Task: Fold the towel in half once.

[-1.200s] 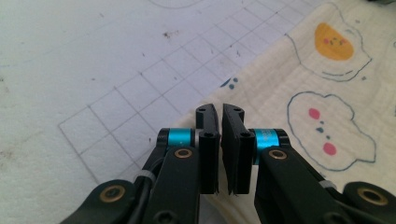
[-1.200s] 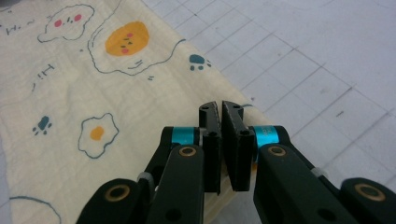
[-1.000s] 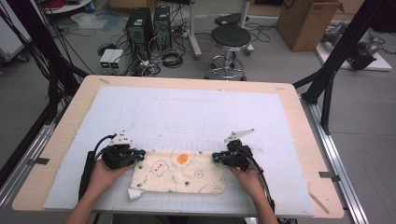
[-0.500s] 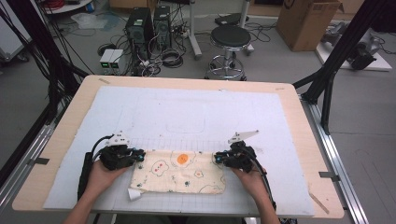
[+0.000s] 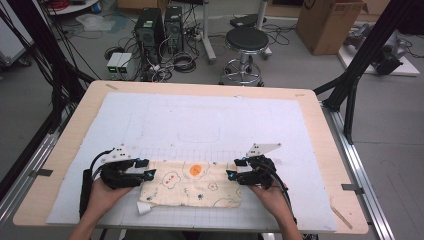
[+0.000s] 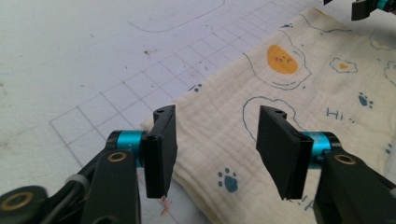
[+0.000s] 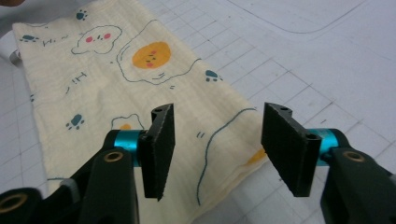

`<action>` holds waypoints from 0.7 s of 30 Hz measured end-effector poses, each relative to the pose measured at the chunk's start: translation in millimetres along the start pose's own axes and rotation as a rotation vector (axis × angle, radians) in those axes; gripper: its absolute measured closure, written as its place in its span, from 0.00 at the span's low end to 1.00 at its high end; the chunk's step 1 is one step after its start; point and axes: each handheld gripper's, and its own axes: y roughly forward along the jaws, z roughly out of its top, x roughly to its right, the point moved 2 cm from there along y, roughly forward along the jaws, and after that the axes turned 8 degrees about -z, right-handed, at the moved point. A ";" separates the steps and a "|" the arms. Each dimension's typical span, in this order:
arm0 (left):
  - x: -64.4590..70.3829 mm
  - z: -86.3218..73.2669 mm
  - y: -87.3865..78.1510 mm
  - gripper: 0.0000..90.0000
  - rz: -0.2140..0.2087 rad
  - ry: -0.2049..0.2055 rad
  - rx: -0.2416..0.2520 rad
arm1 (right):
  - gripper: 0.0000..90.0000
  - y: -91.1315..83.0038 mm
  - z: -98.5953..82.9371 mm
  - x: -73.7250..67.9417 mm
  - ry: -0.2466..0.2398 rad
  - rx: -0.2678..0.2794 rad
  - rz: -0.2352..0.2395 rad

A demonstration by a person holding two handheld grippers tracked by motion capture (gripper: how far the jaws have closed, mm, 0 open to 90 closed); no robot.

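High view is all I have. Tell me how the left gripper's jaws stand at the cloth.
Observer: The left gripper is open; its jaws straddle the corner of the printed cloth, gripping nothing.
Operator: Report the right one.
Observer: The right gripper is open too, jaws on either side of the cloth's far long edge.
Operator: Describe the print near the left jaws.
Observer: A blue paw print lies between them.

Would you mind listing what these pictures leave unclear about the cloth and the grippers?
- High view: the cloth ends lie under the left gripper and right gripper; contact unclear.
- Left gripper view: the cloth's lower part is cut off by the bottom edge and a finger.
- Right gripper view: the printed words are too small to read.
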 end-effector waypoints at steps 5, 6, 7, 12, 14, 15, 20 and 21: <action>0.4 -3.1 -7.0 0.46 0.004 -0.018 0.028 | 0.38 -5.0 -1.9 -2.6 -0.005 0.023 -0.007; 0.2 -3.2 -7.9 0.45 0.007 -0.016 0.031 | 0.36 -6.1 -3.0 -2.9 -0.005 0.019 -0.009; 0.1 -3.2 -8.3 0.45 0.008 -0.014 0.034 | 0.35 -6.6 -3.9 -2.9 -0.006 0.019 -0.015; 0.1 -3.1 -7.2 0.43 0.007 -0.010 0.031 | 0.34 -9.0 -5.1 -1.7 0.001 0.026 -0.027; 0.0 -2.9 -7.5 0.43 0.010 -0.006 0.032 | 0.33 -9.3 -4.9 -1.7 0.002 0.029 -0.027; -0.4 -2.9 -7.4 0.43 0.011 -0.005 0.033 | 0.33 -9.3 -4.9 -1.8 0.002 0.028 -0.028; -1.6 -3.1 -6.0 0.43 0.013 -0.001 0.027 | 0.33 -7.3 -4.7 -2.2 -0.003 0.022 -0.028; -1.6 -2.9 -5.9 0.43 0.012 -0.001 0.028 | 0.33 -6.7 -4.7 -2.3 -0.008 0.019 -0.029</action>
